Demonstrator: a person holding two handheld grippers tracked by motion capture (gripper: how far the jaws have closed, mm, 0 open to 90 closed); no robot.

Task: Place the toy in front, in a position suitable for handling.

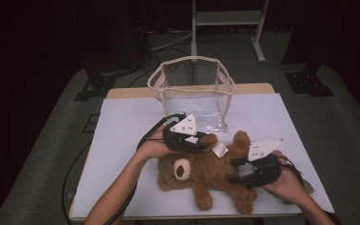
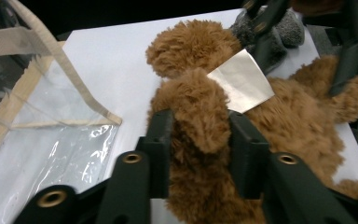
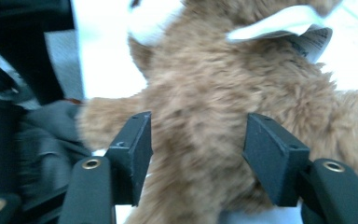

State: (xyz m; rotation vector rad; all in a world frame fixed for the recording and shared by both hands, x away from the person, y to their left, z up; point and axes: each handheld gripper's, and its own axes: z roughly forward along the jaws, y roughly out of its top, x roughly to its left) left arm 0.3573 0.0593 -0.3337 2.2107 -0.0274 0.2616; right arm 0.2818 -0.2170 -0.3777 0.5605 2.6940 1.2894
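In the high view, a brown teddy bear lies on its back on the white worktop, head toward the left, legs toward the right, so its long axis runs across the worktop; a clear bag with beige trim stands open just behind it. The left hand-held gripper sits over the bear's upper paw, between the bear and the bag, while the right hand-held gripper comes in at the leg end. In the left gripper view, the 2 black jaws are clamped on the furry paw, pads pressed into the fur on both sides, with the white tag just beyond and the bag's wall at the left. In the right gripper view, the jaws stand apart on either side of a thick brown limb, fur between them but the pads seemingly not yet pressing. The bag lies nearer the left hand, so the lift likely leads from there.
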